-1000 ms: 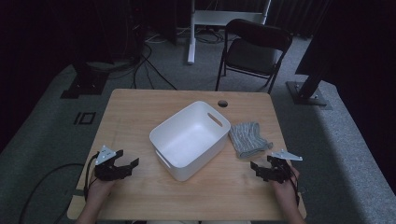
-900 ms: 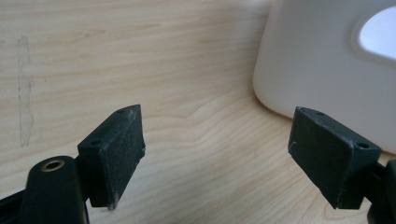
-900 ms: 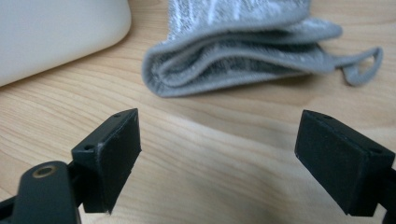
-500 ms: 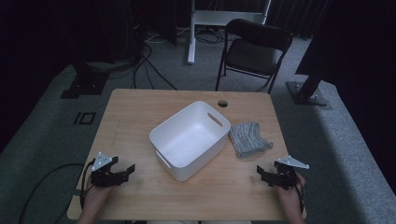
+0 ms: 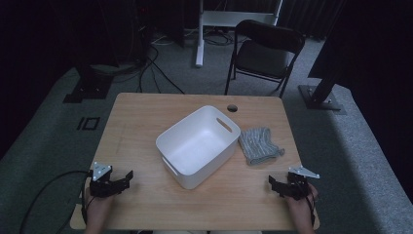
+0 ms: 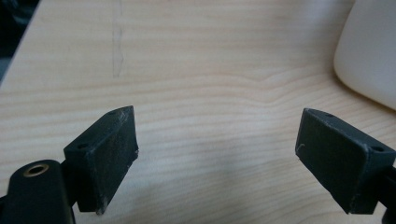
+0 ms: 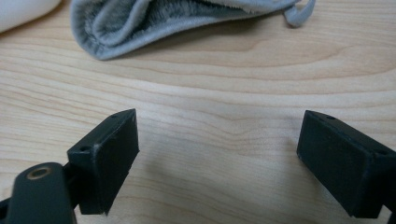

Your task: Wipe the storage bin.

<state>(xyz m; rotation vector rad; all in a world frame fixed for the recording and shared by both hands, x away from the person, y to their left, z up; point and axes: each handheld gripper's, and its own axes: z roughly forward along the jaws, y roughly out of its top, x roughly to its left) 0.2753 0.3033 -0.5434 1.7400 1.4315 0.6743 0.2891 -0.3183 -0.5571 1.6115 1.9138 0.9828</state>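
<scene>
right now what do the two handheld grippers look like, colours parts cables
Both are black two-jaw tools. The left gripper and right gripper each carry a pale grey three-cornered plate on top. A dark cable trails from the left one off the table edge. Up close, the fingers are blocky matte black wedges with small screw holes and scuffed edges, and a brass-ringed hole sits beside them.

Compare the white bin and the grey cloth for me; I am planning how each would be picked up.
The white bin is a rigid, deep, open-topped tub with handle slots; the grey cloth is soft and lies folded, flat and low. The bin is much larger than the cloth. The bin's walls look smooth, while the cloth looks fuzzy in the right gripper view. Both rest on the wooden table, side by side.
</scene>
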